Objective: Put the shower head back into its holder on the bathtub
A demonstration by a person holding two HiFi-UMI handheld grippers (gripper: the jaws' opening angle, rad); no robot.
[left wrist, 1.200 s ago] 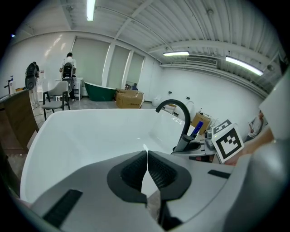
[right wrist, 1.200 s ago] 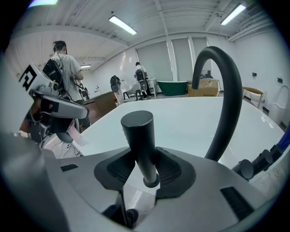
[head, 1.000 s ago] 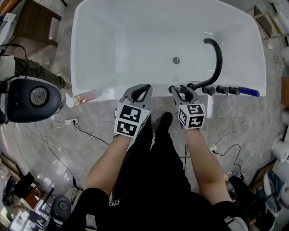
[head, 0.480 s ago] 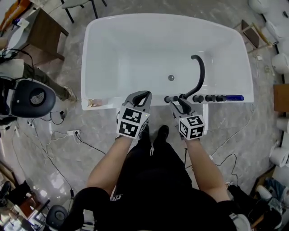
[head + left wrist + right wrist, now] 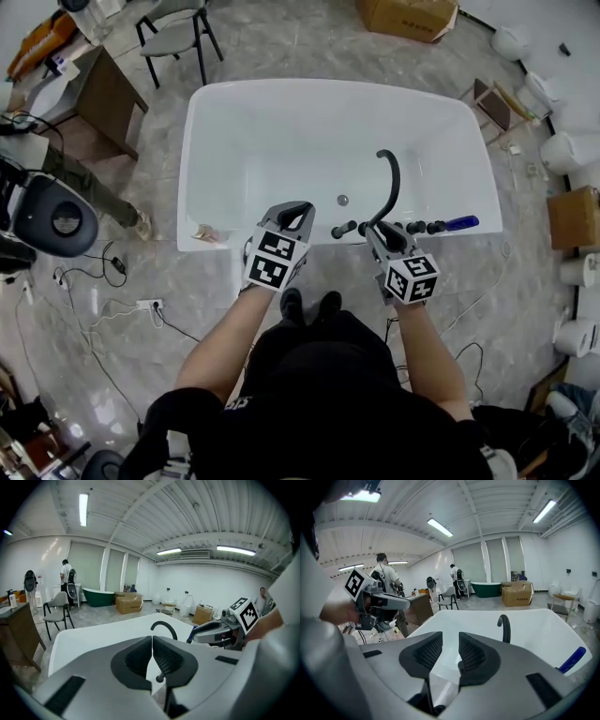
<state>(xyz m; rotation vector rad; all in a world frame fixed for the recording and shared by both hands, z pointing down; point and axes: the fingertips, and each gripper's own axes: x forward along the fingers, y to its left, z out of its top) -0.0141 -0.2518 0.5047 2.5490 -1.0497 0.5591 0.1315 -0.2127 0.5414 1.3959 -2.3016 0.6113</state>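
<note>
Shower head on the tub rim, both claws clear of it

Blue and slim, the shower head (image 5: 461,223) lies along the near rim of the white bathtub (image 5: 281,122), right of centre in the head view, at the right end of a row of dark fittings (image 5: 412,227); its holder cannot be made out; in the right gripper view it shows as a blue bar (image 5: 572,660) at the lower right. Left of it along that row, a black curved spout (image 5: 389,183) arches over the basin, with the drain (image 5: 343,200) just to its left. The right gripper (image 5: 380,230) hangs over the rim near the spout's base, apart from the shower head; its jaws stand a little apart and are closing, with nothing between them (image 5: 450,641). The left gripper (image 5: 298,206) sits further left over the rim; its jaws are clenched together on nothing (image 5: 152,641). A grey chair (image 5: 178,37) stands at the upper left and a cardboard box (image 5: 408,14) at the top edge.
</note>
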